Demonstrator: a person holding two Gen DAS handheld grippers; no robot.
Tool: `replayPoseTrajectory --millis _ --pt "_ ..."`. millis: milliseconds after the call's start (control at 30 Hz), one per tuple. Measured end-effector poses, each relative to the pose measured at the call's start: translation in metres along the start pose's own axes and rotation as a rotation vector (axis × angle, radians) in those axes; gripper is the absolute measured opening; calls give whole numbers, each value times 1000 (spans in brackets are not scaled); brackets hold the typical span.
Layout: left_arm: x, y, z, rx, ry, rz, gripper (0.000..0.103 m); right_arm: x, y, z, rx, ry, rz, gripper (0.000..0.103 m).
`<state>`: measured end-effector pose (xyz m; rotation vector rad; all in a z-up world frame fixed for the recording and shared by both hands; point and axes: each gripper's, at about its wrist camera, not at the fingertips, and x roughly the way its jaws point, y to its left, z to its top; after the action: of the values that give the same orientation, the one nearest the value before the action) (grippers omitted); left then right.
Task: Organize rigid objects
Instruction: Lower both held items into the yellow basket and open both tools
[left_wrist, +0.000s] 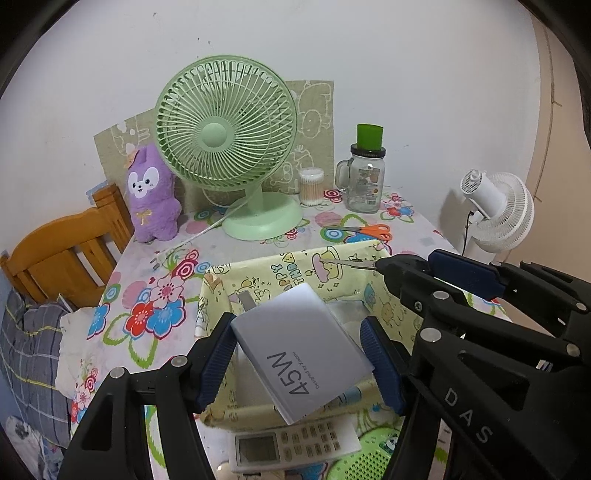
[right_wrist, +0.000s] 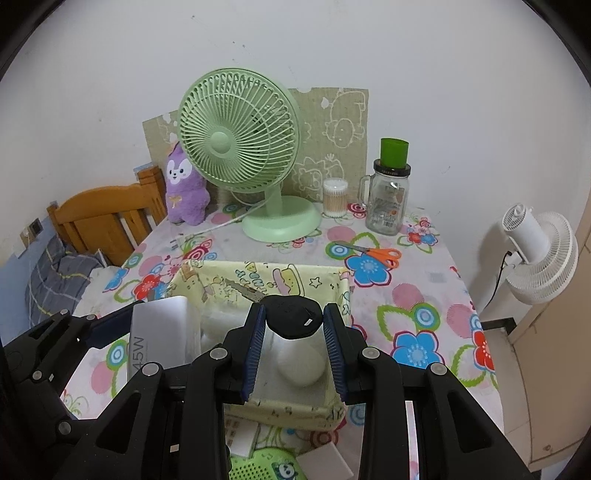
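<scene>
My left gripper (left_wrist: 300, 354) is shut on a grey 45W charger (left_wrist: 295, 350) and holds it over the yellow fabric basket (left_wrist: 258, 273). My right gripper (right_wrist: 293, 326) is shut on a black key (right_wrist: 291, 317) with its metal blade pointing forward, above the same basket (right_wrist: 192, 280). A white rounded object (right_wrist: 301, 363) lies on the basket floor. The charger also shows at the left of the right wrist view (right_wrist: 159, 332), and the right gripper with the key shows in the left wrist view (left_wrist: 399, 269).
A green desk fan (left_wrist: 229, 147), purple plush (left_wrist: 151, 192), cotton swab tub (left_wrist: 311, 186), glass jar with green cup (left_wrist: 365, 177) and orange scissors (left_wrist: 369, 232) stand behind the basket. A remote (left_wrist: 288, 443) lies in front. A wooden chair (left_wrist: 62, 251) is left, a white fan (left_wrist: 498, 210) right.
</scene>
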<state>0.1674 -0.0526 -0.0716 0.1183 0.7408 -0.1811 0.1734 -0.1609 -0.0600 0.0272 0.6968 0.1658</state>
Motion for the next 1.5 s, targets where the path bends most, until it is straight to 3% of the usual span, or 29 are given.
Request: replayPoseTrajectory --millis 567,1000,1300,1500 --pt "65 12 7 -33 100 10 70 66 -7 8 20 98 -17 35" --pt "90 15 5 -56 172 19 71 98 -8 6 31 166 -16 36" --pt "88 13 5 -42 178 13 83 105 -6 5 39 177 15 36" --pt "79 11 7 -30 161 9 86 98 -5 6 43 171 23 55"
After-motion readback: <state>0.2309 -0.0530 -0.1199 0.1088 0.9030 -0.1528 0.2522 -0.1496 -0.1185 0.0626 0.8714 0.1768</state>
